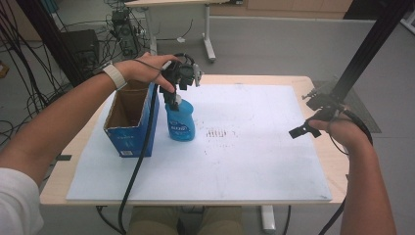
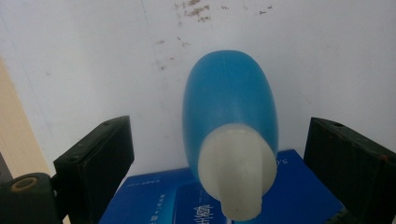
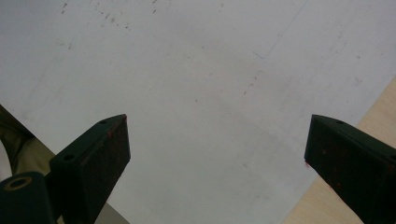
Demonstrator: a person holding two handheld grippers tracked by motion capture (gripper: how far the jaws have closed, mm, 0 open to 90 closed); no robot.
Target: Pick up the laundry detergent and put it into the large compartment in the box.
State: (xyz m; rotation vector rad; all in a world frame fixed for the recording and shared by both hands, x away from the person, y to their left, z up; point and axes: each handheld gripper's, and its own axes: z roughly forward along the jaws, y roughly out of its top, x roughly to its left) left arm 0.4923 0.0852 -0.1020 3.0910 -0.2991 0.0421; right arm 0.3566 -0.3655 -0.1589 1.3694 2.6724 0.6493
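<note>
High view overhead, gripper views close, sharing white board (image 1: pixel 235 161)

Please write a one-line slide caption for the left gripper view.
Open left gripper straddling the white cap of an upright blue plastic bottle, beside a blue cardboard box.

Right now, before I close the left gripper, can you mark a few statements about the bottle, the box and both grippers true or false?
1. The left gripper has its jaws open either side of the bottle's white cap. True.
2. The blue bottle lies on its side. False: it stands upright on the white board.
3. The bottle stands inside the blue box. False: it stands beside the box, on the board.
4. The right gripper is open and holds nothing. True.
5. The box is open at the top. True.
</note>
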